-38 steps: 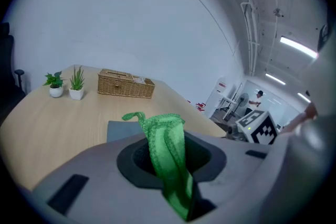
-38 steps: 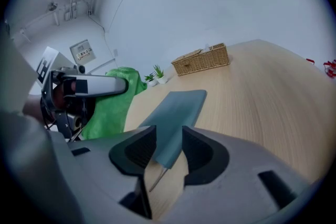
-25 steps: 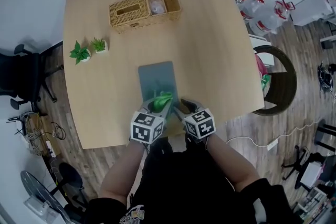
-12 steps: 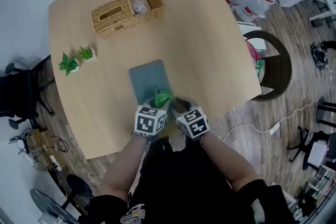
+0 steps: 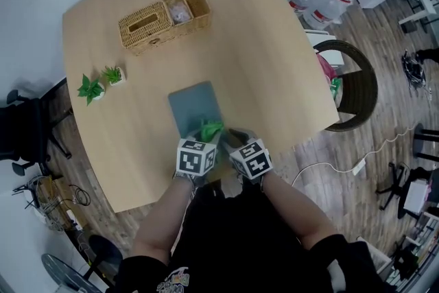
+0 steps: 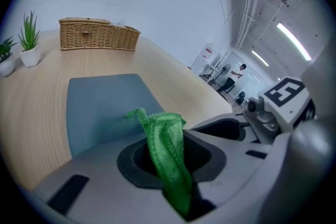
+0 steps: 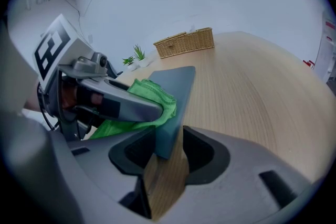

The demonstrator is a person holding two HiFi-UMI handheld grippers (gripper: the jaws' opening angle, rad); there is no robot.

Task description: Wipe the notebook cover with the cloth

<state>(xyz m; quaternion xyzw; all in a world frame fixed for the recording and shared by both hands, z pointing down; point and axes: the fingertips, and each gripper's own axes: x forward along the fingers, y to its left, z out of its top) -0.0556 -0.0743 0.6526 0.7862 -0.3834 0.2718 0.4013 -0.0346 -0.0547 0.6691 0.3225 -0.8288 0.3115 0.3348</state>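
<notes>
Green and limp in the head view: cloth (image 5: 211, 127) bunched at the 6 o'clock edge of the grey notebook (image 5: 194, 105). In the left gripper view: left gripper (image 6: 170, 160) clamped on a cloth fold, soft, probably easy to drag. In the right gripper view: right gripper (image 7: 165, 152) nipping the notebook's near corner; seemingly stiff, light, likely to slide unless pinned there.

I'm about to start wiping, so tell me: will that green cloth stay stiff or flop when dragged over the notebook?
Probably floppy: the cloth lies in soft folds where it leaves the left claw. It likely weighs little, since a narrow pinch carries it. It may bunch rather than spread on the notebook, judging by its crumpled tip.
</notes>
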